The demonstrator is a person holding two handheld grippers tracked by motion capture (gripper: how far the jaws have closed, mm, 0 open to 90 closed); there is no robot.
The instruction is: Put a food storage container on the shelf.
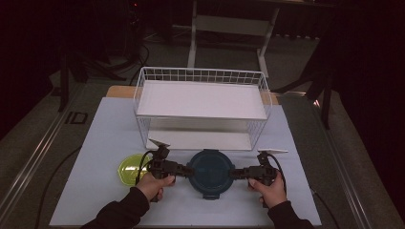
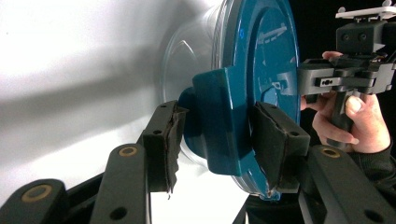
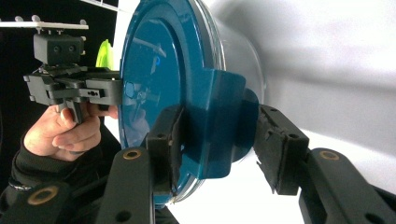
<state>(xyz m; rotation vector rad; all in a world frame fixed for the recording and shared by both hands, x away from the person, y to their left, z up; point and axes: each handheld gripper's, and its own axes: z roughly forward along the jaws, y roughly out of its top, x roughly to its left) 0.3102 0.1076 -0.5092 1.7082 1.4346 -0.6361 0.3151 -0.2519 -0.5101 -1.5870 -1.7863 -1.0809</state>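
Both tongs are at the tub (image 1: pixel 210 173) now, one from each side. It sits near the front edge of the bench (image 1: pixel 110 138), just in front of the wire rack (image 1: pixel 200 102), with a teal lid (image 2: pixel 261 60) on a clear body.

Left tongs (image 1: pixel 183 169) come in level from the left. From the left gripper view, the jaws are about half open and straddle the lid's side latch (image 2: pixel 219 121): one pad (image 2: pixel 163 140) sits by the clear wall under the rim, the other pad (image 2: pixel 275 140) lies against the lid's top face. Looks like contact on the top pad; the lower one I can't tell for sure.

Right tongs (image 1: pixel 237 173) mirror that on the opposite side. The right gripper view has the latch (image 3: pixel 219 126) between its jaws, also about half open. One pad (image 3: pixel 168 144) is up against the lid's top face, while the other pad (image 3: pixel 280 149) stands just clear of the latch with a sliver of bench showing between them. So no firm pinch there.

A yellow-green dish (image 1: pixel 131 168) lies on the bench just left of the left hand (image 1: pixel 155 183). Right hand (image 1: pixel 267 188) grips its handle near the front edge.
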